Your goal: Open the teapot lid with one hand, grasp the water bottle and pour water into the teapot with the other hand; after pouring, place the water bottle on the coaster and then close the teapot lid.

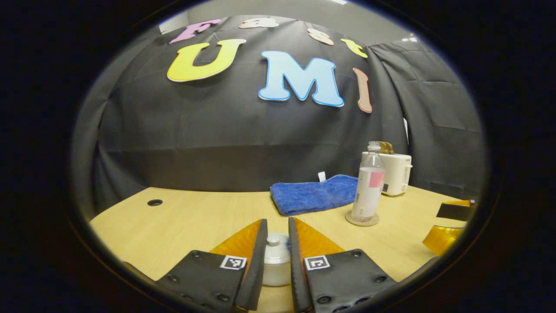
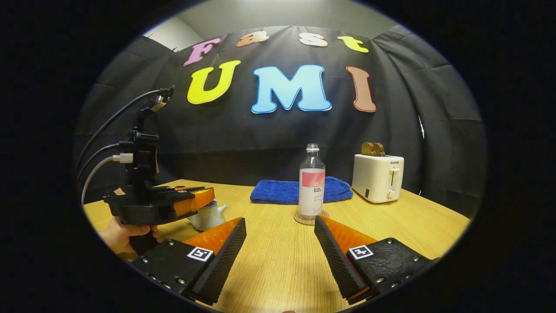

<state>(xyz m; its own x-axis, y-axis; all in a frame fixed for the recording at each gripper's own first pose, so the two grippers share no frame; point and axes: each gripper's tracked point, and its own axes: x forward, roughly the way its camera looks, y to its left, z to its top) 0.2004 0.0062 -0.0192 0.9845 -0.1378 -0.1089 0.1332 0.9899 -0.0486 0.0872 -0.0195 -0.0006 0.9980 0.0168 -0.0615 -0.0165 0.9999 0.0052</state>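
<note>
**Between your left fingers: the lid, waiting to be lifted or let go**

Between the two fingers of your left gripper [image 1: 278, 243] sits the small white ceramic teapot [image 1: 276, 265], its round knobbed lid [image 1: 273, 240] resting on the body. The fingers stand close on either side of the knob, nearly parallel, but you cannot tell from the left gripper view whether they press on it or merely flank it. In the right gripper view the same teapot [image 2: 208, 216] shows its spout beside your left gripper [image 2: 191, 201], which hangs above it, held by your hand [image 2: 119, 234].

Further out, the clear plastic water bottle with the pink label [image 2: 311, 182] stands upright on the round cork coaster [image 2: 311, 218], near the middle of the pale wooden table [image 2: 278, 269]. Your right gripper [image 2: 280, 237] is spread wide, well short of the bottle, with nothing in it.

Behind the bottle lies a folded blue cloth [image 2: 286, 191]; to its right stands a white toaster [image 2: 378, 178] with toast in its slots.

Judging by the bottle seated on its coaster and the lid down on the pot, you are either at the opening step or at the closing one; these views do not settle which. If opening, pinch the knob squarely and lift straight up. If closing, part the fingers and draw back without nudging the pot.
</note>
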